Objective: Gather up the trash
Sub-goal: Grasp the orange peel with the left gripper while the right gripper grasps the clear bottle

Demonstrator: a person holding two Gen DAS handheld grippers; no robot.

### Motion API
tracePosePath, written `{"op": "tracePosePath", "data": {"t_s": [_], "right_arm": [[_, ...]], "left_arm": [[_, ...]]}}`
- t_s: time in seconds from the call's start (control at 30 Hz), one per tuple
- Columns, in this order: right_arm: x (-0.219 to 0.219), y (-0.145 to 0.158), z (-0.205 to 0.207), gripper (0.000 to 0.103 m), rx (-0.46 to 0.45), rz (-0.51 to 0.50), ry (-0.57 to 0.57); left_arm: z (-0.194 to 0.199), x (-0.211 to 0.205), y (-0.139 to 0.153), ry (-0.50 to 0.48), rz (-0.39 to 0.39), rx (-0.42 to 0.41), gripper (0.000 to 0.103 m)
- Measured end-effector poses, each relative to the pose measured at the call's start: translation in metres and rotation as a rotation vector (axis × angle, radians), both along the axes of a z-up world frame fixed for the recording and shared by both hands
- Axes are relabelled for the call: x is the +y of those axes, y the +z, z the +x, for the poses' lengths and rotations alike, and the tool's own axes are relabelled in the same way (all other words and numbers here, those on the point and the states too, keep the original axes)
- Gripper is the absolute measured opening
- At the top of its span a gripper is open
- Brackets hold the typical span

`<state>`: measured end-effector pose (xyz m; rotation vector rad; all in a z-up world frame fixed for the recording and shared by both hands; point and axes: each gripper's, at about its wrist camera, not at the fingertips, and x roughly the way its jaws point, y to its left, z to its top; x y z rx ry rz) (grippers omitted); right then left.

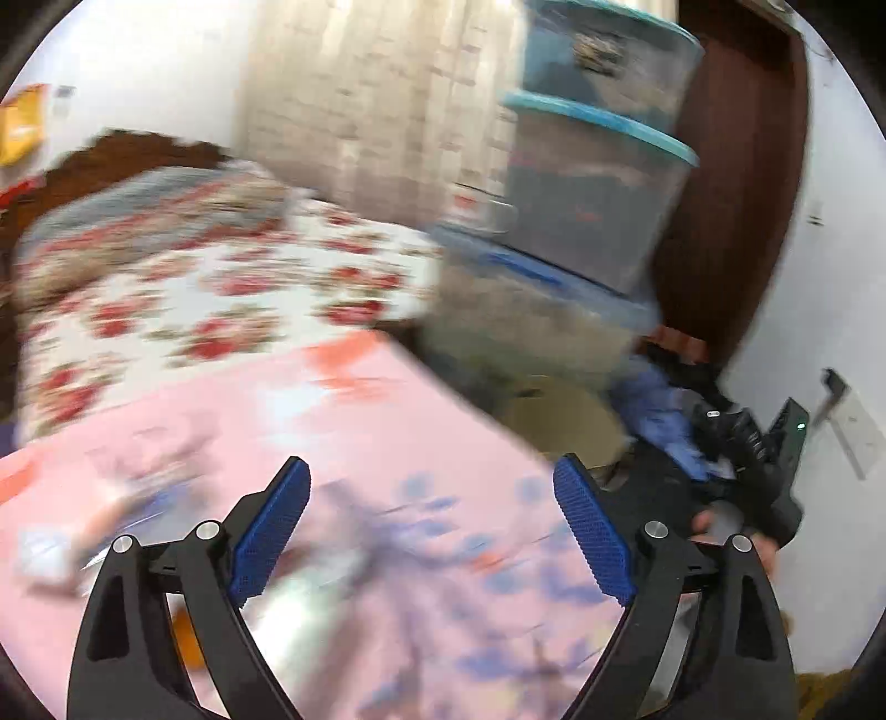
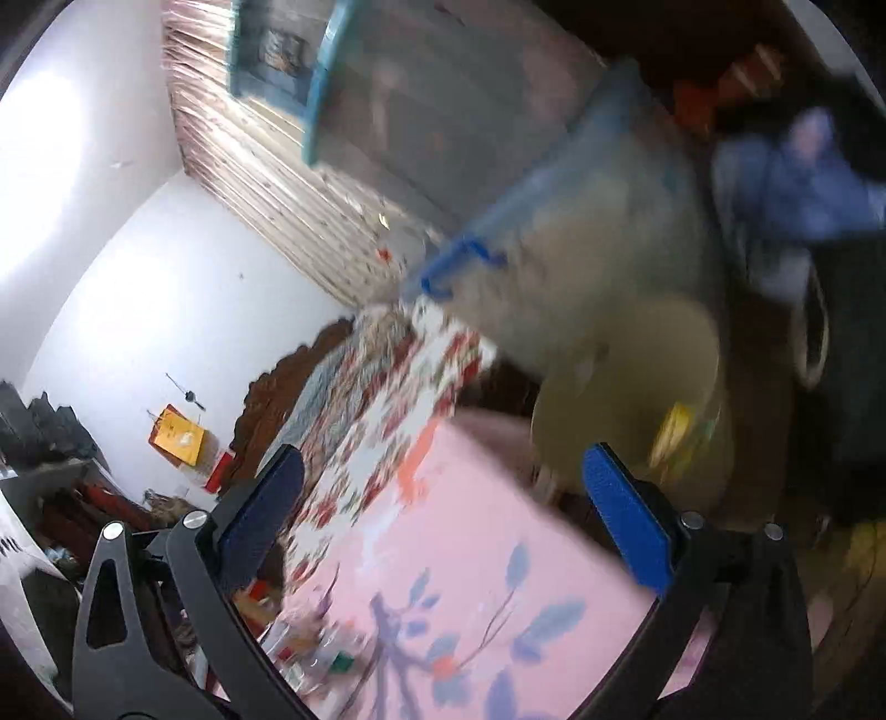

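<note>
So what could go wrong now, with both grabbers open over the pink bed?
Both pictures are blurred, so a grab now might miss the small mixed litter at the edge of the pink flower-printed sheet. The open left tool and open right tool hold nothing, and either could pinch the sheet instead. A wide swing might bump the stacked clear plastic bins with blue lids.

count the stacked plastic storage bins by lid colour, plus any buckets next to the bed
Teal-lidded storage bins: 2, upper and lower
Blue-lidded storage bin: 1, at the bottom of the stack
Pale yellow bucket: 1, on the floor beside the pink bedsheet
Total: 4
Motion blur may hide more.
</note>
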<state>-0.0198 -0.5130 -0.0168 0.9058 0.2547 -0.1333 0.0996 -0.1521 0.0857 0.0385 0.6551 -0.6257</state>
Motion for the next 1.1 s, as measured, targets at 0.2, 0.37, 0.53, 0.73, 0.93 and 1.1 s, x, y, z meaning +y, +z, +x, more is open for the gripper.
{"op": "tracePosePath", "data": {"t_s": [0.2,0.37,0.53,0.73,0.93,1.1], "right_arm": [[0.092,-0.023,0.046,0.056,0.098,-0.010,0.365],[0.165,-0.045,0.079,0.041,0.199,0.003,0.579],[0.197,-0.059,0.086,0.043,0.244,-0.011,0.627],[0.199,-0.063,0.084,0.043,0.275,-0.021,0.604],[0.189,-0.063,0.078,0.043,0.275,-0.028,0.550],[0.187,-0.068,0.080,0.043,0.278,-0.021,0.549]], "left_arm": [[-0.014,0.134,-0.024,0.293,0.019,0.084,0.085],[-0.014,0.172,-0.059,0.309,-0.033,0.207,0.072],[-0.007,0.144,-0.083,0.193,-0.025,0.252,0.073],[0.007,0.094,-0.126,0.051,-0.035,0.390,0.078],[-0.024,0.068,-0.116,-0.197,-0.180,0.444,0.078],[-0.016,0.122,-0.097,-0.047,-0.247,0.391,0.078]]}}
